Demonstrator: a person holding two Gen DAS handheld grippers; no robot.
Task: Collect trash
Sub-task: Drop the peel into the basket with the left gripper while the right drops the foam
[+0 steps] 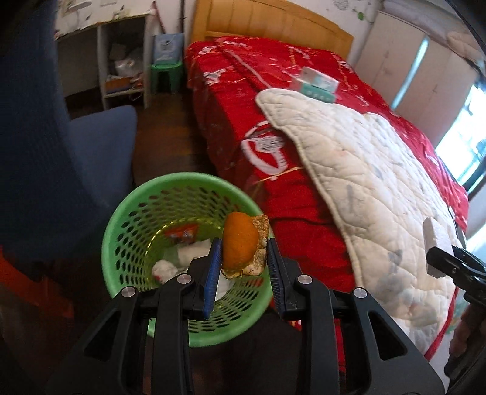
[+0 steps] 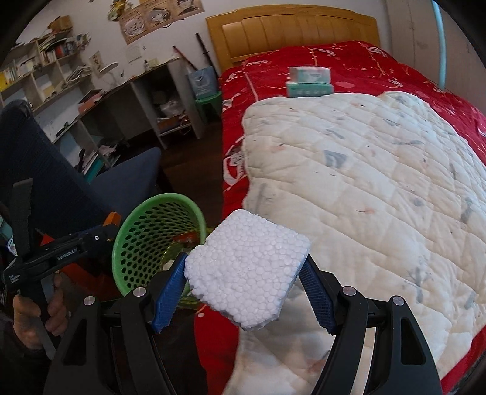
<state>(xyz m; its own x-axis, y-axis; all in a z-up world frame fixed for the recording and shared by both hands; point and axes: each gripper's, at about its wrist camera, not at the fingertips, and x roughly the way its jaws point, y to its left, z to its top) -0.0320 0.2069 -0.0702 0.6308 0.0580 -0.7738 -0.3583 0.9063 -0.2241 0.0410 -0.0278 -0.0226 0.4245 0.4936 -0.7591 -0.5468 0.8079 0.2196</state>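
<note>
My left gripper (image 1: pixel 243 258) is shut on an orange peel (image 1: pixel 240 243) and holds it above the right rim of a green perforated trash basket (image 1: pixel 133 212). The basket holds white crumpled paper (image 1: pixel 188 255) and a red wrapper (image 1: pixel 182 232). My right gripper (image 2: pixel 246 273) is shut on a white foam block (image 2: pixel 247 270) over the bed's near edge. The basket (image 2: pixel 142 234) lies to its left. The left gripper (image 2: pixel 60 252) shows at the left of the right wrist view, and the right gripper with the foam (image 1: pixel 432 246) shows at the right edge of the left wrist view.
A bed with a red quilt (image 1: pixel 243 91) and a white quilted blanket (image 2: pixel 364 170) fills the right. Two tissue boxes (image 2: pixel 309 81) sit near the wooden headboard (image 2: pixel 291 27). A blue chair (image 1: pixel 100 136) stands left of the basket. Shelves (image 2: pixel 45 60) and a green stool (image 1: pixel 167 76) are behind.
</note>
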